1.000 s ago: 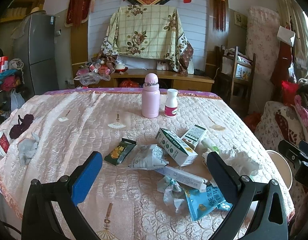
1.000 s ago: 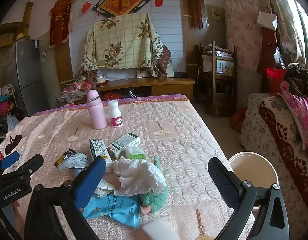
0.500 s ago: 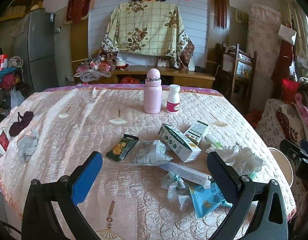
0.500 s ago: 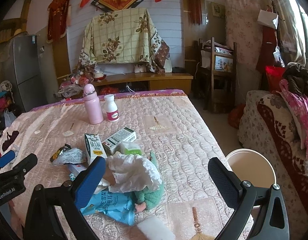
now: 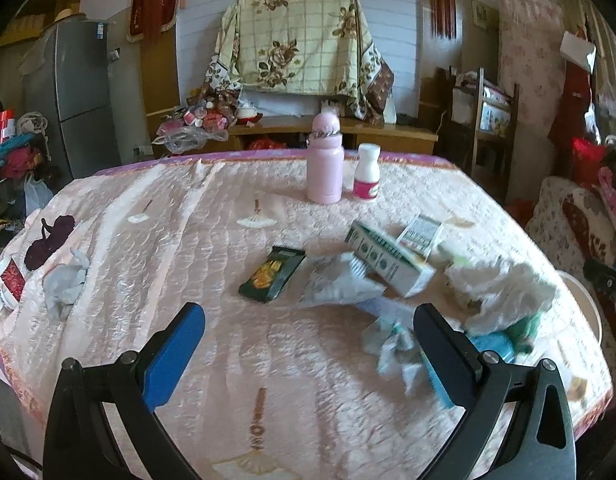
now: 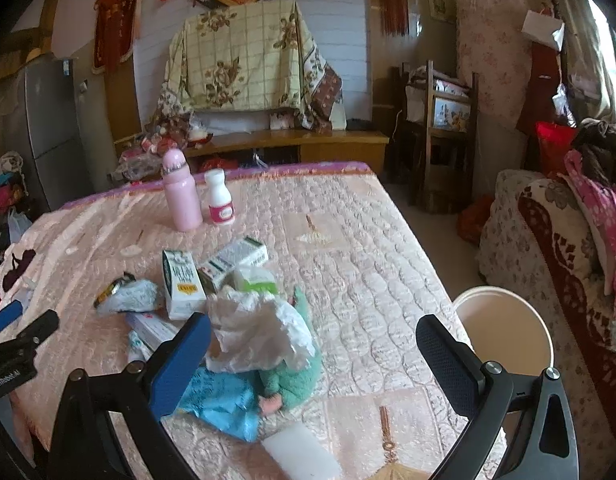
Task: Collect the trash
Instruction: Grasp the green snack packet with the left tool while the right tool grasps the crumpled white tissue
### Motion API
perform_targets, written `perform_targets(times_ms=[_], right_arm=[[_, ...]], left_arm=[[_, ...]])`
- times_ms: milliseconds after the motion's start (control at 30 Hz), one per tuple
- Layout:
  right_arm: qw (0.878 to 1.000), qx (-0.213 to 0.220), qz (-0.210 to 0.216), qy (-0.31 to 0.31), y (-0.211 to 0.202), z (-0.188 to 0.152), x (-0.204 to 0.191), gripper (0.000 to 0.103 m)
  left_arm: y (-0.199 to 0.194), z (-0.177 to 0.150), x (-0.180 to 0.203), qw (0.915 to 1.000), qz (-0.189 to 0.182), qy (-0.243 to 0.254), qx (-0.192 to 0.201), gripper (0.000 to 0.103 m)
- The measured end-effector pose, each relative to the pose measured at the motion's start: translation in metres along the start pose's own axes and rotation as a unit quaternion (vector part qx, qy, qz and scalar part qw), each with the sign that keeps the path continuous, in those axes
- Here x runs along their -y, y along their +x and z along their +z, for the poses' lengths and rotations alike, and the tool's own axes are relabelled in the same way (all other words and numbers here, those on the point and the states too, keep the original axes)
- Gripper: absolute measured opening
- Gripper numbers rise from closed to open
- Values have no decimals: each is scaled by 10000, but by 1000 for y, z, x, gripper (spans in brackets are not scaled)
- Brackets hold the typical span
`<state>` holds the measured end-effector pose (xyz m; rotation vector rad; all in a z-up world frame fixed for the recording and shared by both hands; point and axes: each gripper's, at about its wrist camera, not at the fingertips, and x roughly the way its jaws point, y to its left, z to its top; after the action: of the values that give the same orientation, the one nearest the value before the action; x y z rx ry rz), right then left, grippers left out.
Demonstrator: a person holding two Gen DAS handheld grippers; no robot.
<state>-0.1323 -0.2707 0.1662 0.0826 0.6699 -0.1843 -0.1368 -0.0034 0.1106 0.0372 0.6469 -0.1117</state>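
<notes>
While jaws gape, both grippers (image 5: 308, 344) (image 6: 312, 354) hover above littered table (image 5: 187, 240).

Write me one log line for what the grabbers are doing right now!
left gripper: open, empty | right gripper: open, empty | trash pile: on table | bucket: beside table

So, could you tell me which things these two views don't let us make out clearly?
- Blue wrapper: right wrist view, partly under the crumpled white paper and behind the right gripper's blue finger.
- Long flat box: left wrist view, motion-blurred; print unreadable.
- White bucket: its bottom is hidden by its own rim and wall.
- White block: right wrist view, cut off by the bottom edge.
</notes>
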Motion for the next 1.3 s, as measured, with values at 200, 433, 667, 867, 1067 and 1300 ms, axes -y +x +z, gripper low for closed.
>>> perform_targets(times_ms=[200, 433, 667, 867, 1067, 1300], right_arm=[[9977, -667, 107, -99, 23, -9, 20, 103], [9916, -1284, 135, 121, 44, -22, 47, 103], [9934, -1134, 177, 51, 41, -22, 52, 103], [9937, -992, 507, -104, 42, -16, 34, 103], [9934, -808, 624, -525, 41, -2, 6, 103], [9895, -719, 737, -1011, 55, 13, -16, 103]], left_arm=[[8, -8, -16, 9996, -18, 141, -244, 103], [22, -8, -20, 9989, -149, 40, -432, 103], [29, -3, -12, 9986, -264, 14, -447, 103], [34, 5, -17, 9983, -339, 33, -463, 103], [58, 21, -44, 9979, -118, -38, -636, 103], [107, 42, -70, 9949, -170, -235, -969, 103]])
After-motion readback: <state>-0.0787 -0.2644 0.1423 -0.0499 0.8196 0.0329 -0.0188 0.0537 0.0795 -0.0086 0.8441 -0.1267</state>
